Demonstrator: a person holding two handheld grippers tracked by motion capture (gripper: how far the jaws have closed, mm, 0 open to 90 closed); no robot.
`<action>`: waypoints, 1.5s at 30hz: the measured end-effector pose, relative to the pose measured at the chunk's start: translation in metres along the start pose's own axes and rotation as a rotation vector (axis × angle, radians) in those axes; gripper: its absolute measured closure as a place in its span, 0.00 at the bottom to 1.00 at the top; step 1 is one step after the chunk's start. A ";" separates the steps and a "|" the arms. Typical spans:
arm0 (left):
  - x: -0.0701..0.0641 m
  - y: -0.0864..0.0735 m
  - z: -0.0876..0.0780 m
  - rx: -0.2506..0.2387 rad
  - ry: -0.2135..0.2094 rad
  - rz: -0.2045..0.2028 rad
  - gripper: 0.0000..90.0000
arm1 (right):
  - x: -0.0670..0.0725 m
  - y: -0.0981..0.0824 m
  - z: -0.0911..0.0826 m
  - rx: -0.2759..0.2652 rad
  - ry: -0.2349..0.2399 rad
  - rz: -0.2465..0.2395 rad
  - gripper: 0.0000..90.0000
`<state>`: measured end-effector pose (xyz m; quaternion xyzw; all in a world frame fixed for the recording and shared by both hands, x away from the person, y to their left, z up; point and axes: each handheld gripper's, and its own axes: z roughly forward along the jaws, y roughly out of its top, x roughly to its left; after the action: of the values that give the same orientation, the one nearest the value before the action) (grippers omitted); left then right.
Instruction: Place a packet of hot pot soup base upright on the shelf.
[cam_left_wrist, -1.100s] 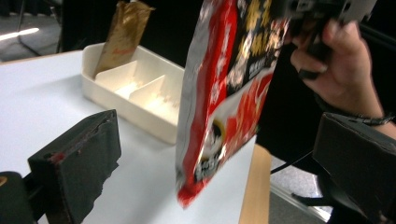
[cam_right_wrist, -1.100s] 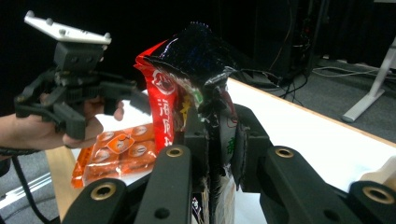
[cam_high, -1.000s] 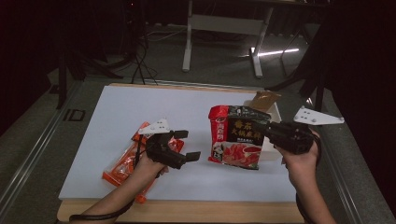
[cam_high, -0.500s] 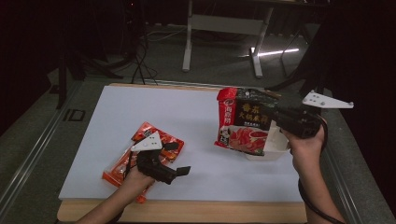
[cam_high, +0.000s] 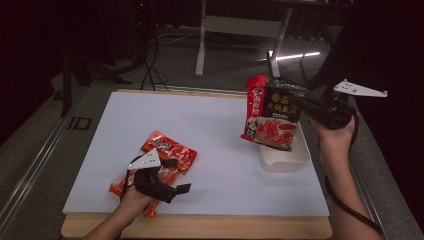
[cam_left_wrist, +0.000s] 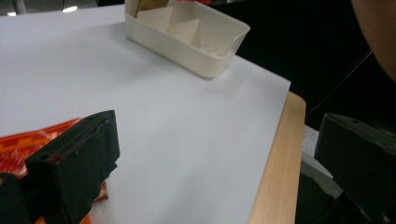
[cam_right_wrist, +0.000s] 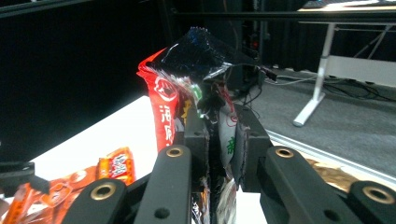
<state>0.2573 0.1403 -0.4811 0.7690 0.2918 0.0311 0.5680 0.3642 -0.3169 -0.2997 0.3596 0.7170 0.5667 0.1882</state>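
Note:
A red and black food packet (cam_high: 271, 114) hangs in the air over a white tray (cam_high: 302, 156). My right gripper (cam_high: 301, 103) is shut on its right edge. In the right gripper view the jaws (cam_right_wrist: 219, 144) pinch the crumpled packet (cam_right_wrist: 164, 100), which rises above them. Several orange-red packets (cam_high: 167, 152) lie on the white sheet at the near left. My left gripper (cam_high: 176, 175) rests low over them, open. In the left gripper view the jaws (cam_left_wrist: 215, 158) stand wide apart with bare sheet between them, and an orange-red packet (cam_left_wrist: 28, 142) lies beside the left one.
The white sheet (cam_high: 190, 120) covers a wooden table whose near edge (cam_high: 200, 226) runs along the front. The white tray (cam_left_wrist: 187, 35) has dividers inside. A desk leg (cam_high: 202, 37) and cables stand on the floor beyond the table.
The right gripper has lifted the red and black packet up and to the right, above the tray. The left gripper has sunk toward the near edge, over the orange-red packets.

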 end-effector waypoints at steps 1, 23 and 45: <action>0.001 -0.001 -0.001 -0.001 0.001 -0.005 0.01 | -0.003 0.001 0.001 0.000 -0.006 0.001 0.87; 0.008 -0.020 -0.004 0.009 0.049 -0.002 0.00 | -0.066 -0.010 0.013 -0.021 -0.131 0.062 0.86; 0.007 -0.021 -0.002 -0.004 0.040 -0.001 0.00 | -0.103 -0.041 0.050 0.042 -0.181 0.032 0.86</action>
<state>0.2538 0.1493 -0.5013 0.7671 0.3033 0.0468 0.5634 0.4544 -0.3620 -0.3674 0.4245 0.7030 0.5197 0.2356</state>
